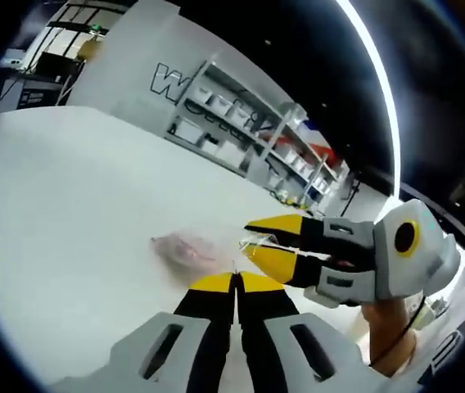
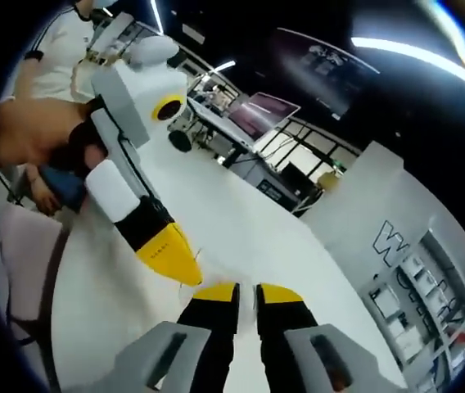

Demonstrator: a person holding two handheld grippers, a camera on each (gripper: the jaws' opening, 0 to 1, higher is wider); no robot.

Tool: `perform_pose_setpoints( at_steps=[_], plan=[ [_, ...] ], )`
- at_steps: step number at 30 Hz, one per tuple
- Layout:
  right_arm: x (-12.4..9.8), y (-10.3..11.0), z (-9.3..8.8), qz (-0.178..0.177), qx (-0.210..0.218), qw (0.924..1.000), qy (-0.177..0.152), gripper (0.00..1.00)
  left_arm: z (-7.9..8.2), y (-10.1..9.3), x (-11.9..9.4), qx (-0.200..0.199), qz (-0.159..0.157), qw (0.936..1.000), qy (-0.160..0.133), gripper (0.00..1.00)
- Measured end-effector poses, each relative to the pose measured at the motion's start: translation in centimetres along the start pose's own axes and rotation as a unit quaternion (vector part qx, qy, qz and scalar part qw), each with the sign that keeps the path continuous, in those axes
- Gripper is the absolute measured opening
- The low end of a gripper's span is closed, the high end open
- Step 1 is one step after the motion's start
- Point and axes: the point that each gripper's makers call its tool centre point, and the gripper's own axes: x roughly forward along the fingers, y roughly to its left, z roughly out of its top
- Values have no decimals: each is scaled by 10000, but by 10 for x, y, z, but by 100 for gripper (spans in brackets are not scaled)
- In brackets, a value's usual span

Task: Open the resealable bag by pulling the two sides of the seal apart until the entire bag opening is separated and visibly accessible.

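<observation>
Yellow-tipped and pressed together, the jaws of the left gripper (image 1: 234, 282) pinched the near edge of the clear resealable bag (image 1: 196, 248), which lay flat on the white table (image 1: 69, 205) with something pinkish inside. Just beyond that gripper and to its right, the right gripper (image 1: 259, 237) had its jaws slightly parted around the bag's corner. Well beyond the bag, past the table's far edge, stood grey shelving (image 1: 241, 135) and a white lettered panel (image 1: 146, 65).
</observation>
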Motion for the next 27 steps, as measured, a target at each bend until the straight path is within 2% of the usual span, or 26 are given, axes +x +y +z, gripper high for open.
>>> perform_pose_setpoints(
  at_steps=[4, 5, 9, 14, 19, 24, 27],
  plan=[
    [-2, -5, 1, -47, 11, 10000, -47, 0, 0, 3, -2, 62, 6, 10000, -47, 2],
    [-1, -6, 2, -49, 26, 10000, -67, 0, 2, 4, -1, 224, 8, 9997, -136, 3],
    [0, -13, 4, -141, 91, 9997, -152, 0, 13, 4, 2, 998, 94, 9939, -454, 29],
    [0, -30, 7, -266, 479, 9978, -385, 0, 23, 1, 5, 1503, 139, 9855, -773, 40],
    [2, -39, 7, -300, 606, 9965, -502, 0, 31, 2, 14, 2206, 235, 9707, -926, 63],
    [1, -55, 10, -412, 656, 9952, -599, 0, 40, 3, 23, 2366, 132, 9653, -1097, 72],
    [3, -63, 9, -448, 705, 9946, -622, 0, 44, 8, 31, 2548, 181, 9600, -1145, 72]
  ],
)
